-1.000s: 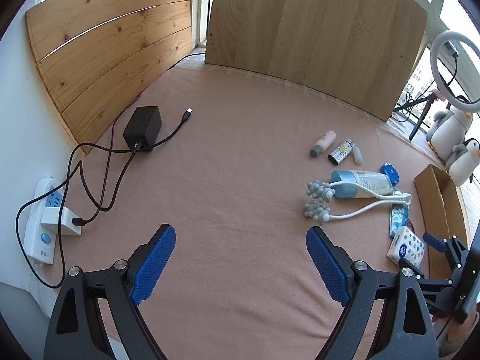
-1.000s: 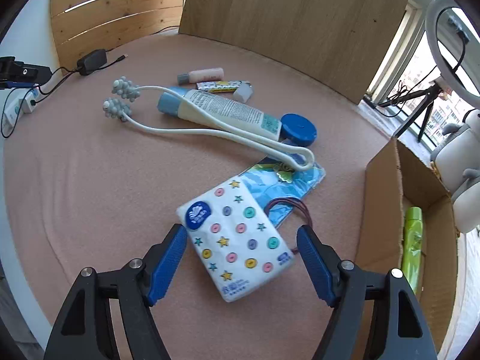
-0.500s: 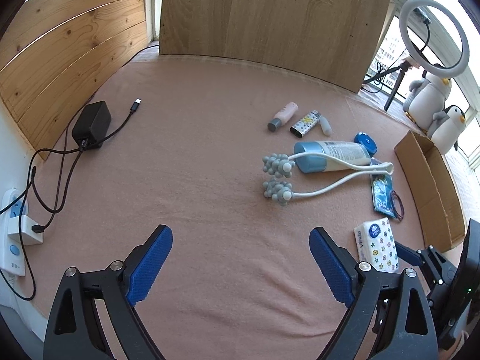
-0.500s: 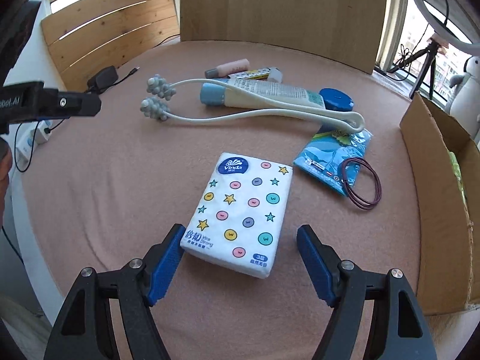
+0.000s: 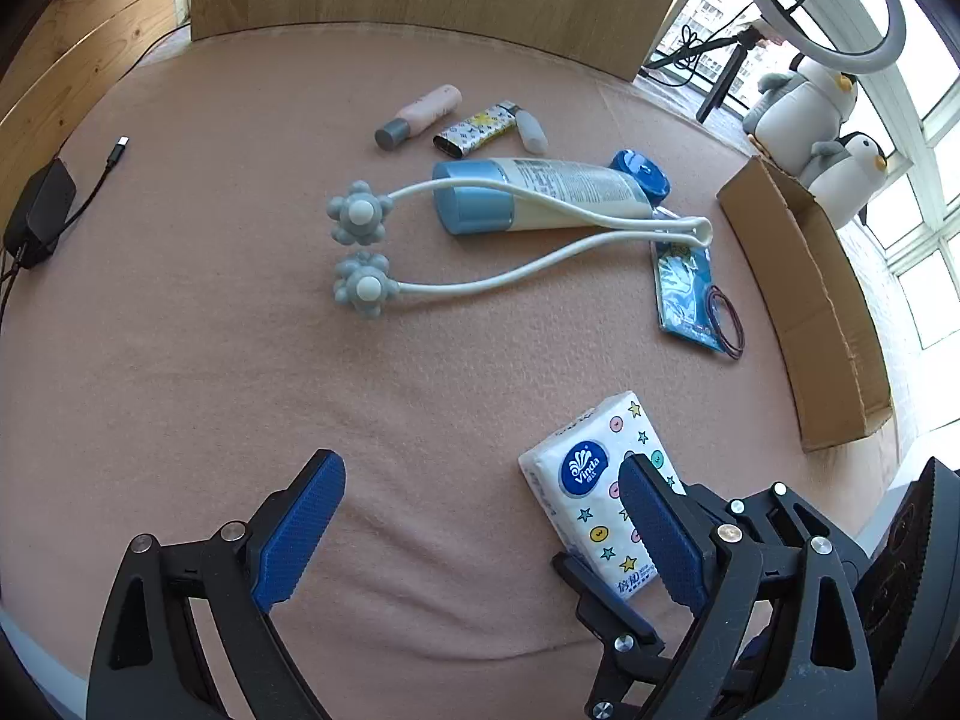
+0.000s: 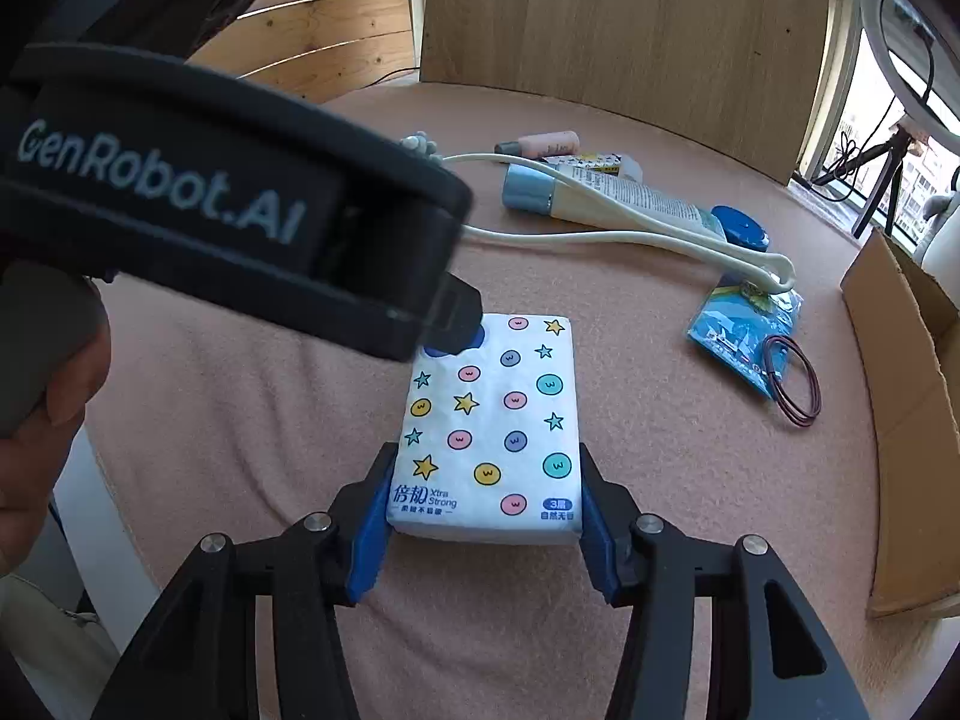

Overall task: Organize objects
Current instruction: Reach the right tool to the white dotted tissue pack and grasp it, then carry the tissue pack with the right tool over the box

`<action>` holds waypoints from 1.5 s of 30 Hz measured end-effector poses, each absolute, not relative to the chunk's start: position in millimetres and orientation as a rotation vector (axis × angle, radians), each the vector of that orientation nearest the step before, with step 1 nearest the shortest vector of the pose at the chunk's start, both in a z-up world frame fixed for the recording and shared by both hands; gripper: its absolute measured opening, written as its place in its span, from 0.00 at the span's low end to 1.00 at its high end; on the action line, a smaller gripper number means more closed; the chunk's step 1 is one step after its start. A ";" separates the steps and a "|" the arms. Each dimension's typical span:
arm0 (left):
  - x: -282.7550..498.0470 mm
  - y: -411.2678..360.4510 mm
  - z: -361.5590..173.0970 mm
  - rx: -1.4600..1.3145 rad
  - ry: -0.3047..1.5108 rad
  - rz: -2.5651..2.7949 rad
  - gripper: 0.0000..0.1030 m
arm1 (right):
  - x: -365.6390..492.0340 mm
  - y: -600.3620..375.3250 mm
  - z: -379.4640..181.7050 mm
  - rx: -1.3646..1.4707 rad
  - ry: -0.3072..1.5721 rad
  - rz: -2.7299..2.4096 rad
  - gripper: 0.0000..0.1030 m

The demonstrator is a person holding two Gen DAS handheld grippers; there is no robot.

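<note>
Both blue pads of the right gripper [image 6: 483, 516] clamp the tissue pack [image 6: 489, 426]; the left gripper [image 5: 480, 531] gapes wide beside it.

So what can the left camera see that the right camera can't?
Only the left wrist view shows the black charger, the two toy penguins and the left tongs, open over bare cloth. Only the right wrist view shows the person's hand and the right tongs squeezing the tissue pack. Both show the tissue pack, massage roller, blue-capped tube and cardboard box.
</note>
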State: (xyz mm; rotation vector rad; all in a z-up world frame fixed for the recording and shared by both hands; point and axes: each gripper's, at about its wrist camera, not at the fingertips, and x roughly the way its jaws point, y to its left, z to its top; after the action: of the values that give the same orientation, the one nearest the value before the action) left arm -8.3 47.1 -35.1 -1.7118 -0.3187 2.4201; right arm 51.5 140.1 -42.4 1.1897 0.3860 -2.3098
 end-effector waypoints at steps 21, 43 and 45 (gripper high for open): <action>-18.2 108.0 -45.7 -1.755 -0.249 2.292 0.63 | 62.3 151.9 -43.6 1.126 0.305 -2.370 0.46; -14.6 105.2 55.3 -1.551 -0.216 2.412 0.60 | 64.5 157.6 22.2 0.905 0.284 -2.481 0.46; -15.7 106.4 62.2 -1.538 -0.208 2.423 0.60 | 65.4 156.0 24.9 0.888 0.287 -2.487 0.46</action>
State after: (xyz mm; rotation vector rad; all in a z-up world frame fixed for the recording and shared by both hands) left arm -15.7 106.4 62.2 -1.5380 -0.2076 2.4233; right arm 65.4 156.0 24.9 0.8881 0.2868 -2.4874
